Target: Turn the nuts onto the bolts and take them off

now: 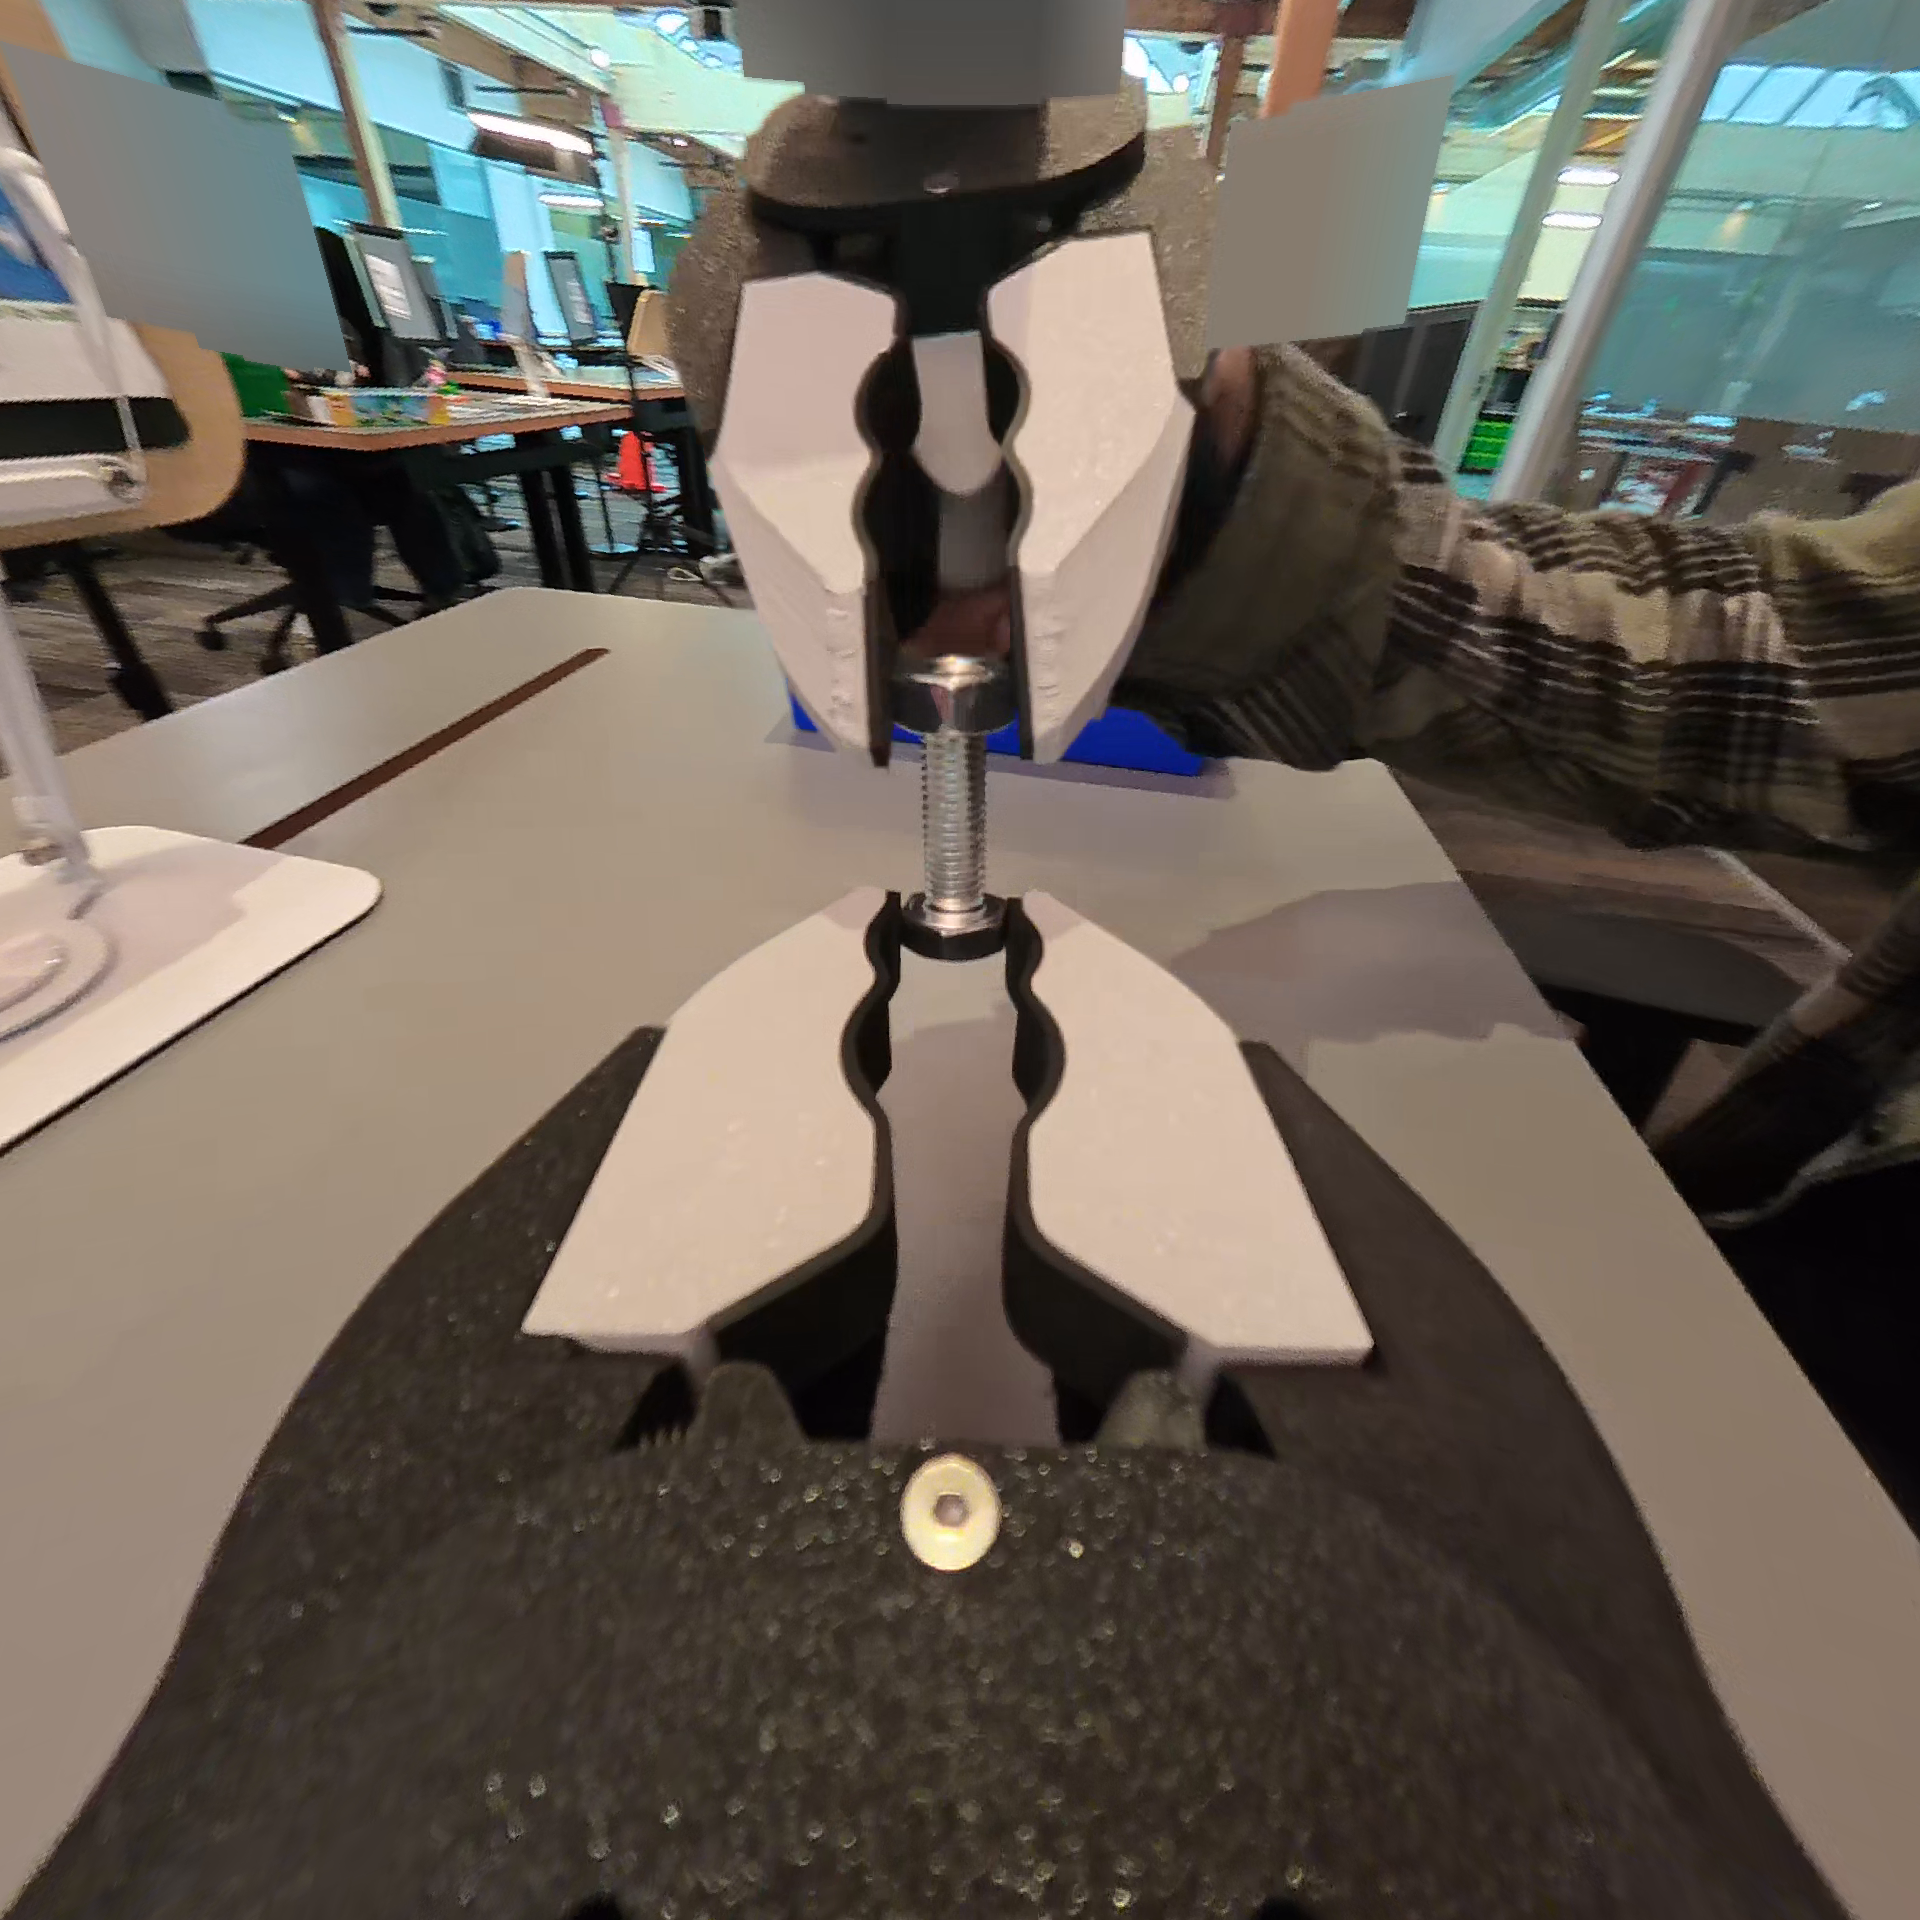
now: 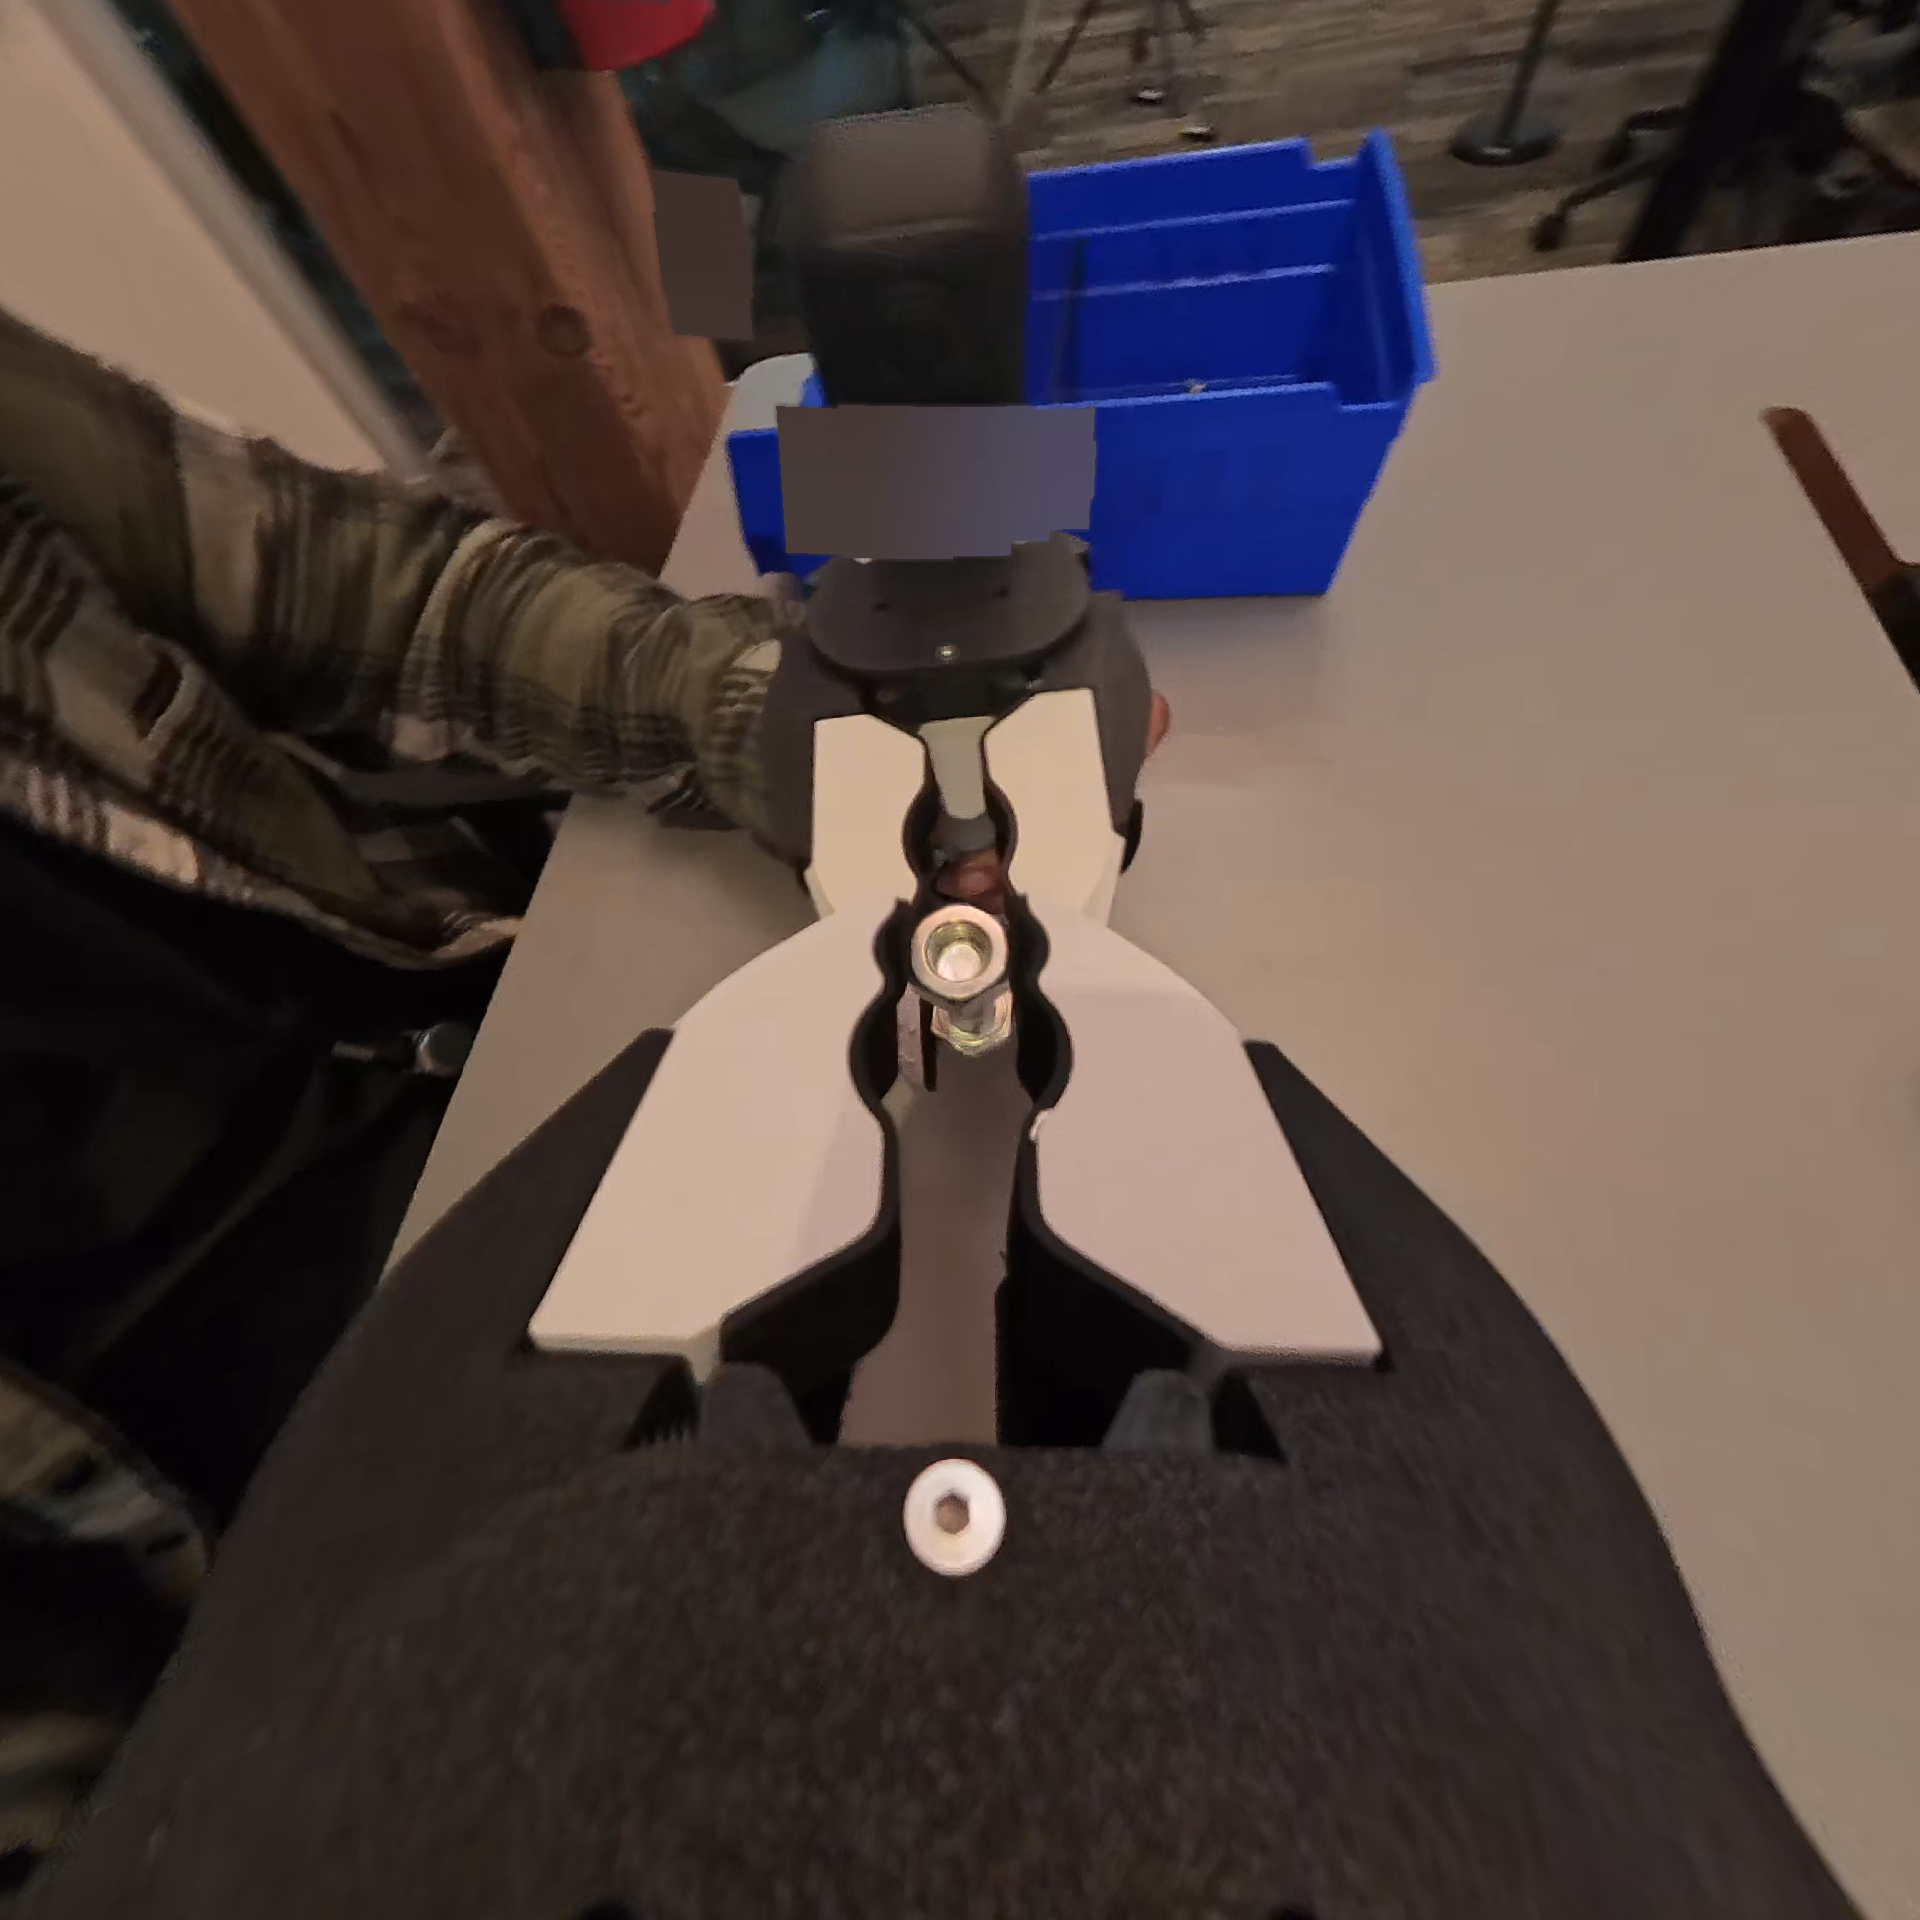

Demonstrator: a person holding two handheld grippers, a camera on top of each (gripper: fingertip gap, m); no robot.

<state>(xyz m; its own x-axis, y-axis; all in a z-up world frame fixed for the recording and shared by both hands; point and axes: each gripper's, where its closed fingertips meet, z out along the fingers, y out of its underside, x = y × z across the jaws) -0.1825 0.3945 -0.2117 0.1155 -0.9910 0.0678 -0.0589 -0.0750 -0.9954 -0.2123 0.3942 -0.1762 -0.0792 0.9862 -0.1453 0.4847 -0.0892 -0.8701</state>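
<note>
A silver bolt [image 1: 951, 821] hangs between my two grippers above the grey table [image 1: 582, 831]. My left gripper [image 1: 951, 927] is shut on the nut [image 1: 951, 923] at the near end of the thread. My right gripper [image 1: 951, 717] faces it from the far side and is shut on the bolt's hex head [image 1: 948, 698]. In the right wrist view the bolt [image 2: 956, 961] shows end-on between my right gripper's [image 2: 961, 935] tips. The left gripper [image 2: 961, 883] meets it from beyond. The nut cannot be made out there.
A blue bin [image 2: 1226, 488] stands on the table behind the left gripper; it also shows in the left wrist view [image 1: 1132, 743]. A white stand base [image 1: 177, 935] sits at the left. Plaid sleeves [image 1: 1558, 644] reach in. The table edge [image 1: 1558, 997] is close on the right. Spacing between my two grippers at the tips: around 4 centimeters.
</note>
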